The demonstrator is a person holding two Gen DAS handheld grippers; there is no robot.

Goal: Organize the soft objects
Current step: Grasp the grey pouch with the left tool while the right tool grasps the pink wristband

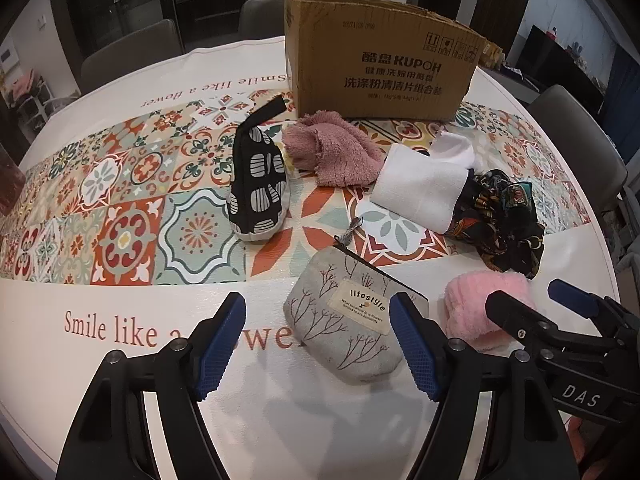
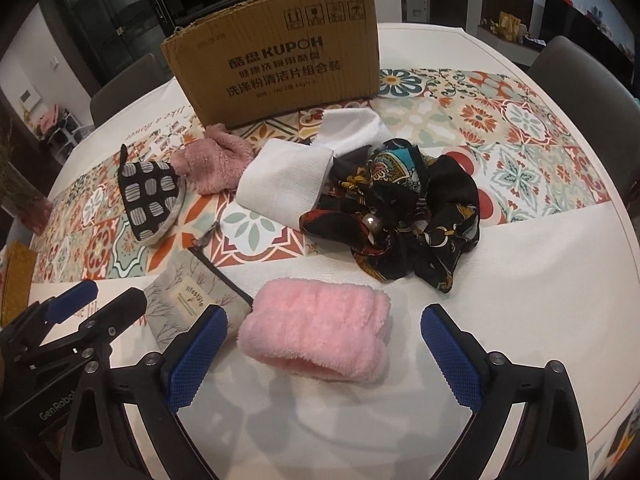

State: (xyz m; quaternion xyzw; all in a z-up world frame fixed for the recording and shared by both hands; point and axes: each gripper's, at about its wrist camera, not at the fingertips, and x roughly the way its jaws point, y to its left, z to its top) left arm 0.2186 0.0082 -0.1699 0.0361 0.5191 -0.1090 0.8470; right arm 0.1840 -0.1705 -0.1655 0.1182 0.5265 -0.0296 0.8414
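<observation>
Soft things lie on the round table before a cardboard box. My left gripper is open, its jaws around the near end of a grey "lifestyle" pouch, touching nothing. My right gripper is open, its jaws either side of a fluffy pink roll; it also shows in the left wrist view. Further back lie a black-and-white patterned pouch, a dusty pink cloth, a white cloth and a black patterned scarf.
A tile-patterned runner crosses the white tablecloth. Grey chairs stand behind the table and to the right. The table edge curves close on the right.
</observation>
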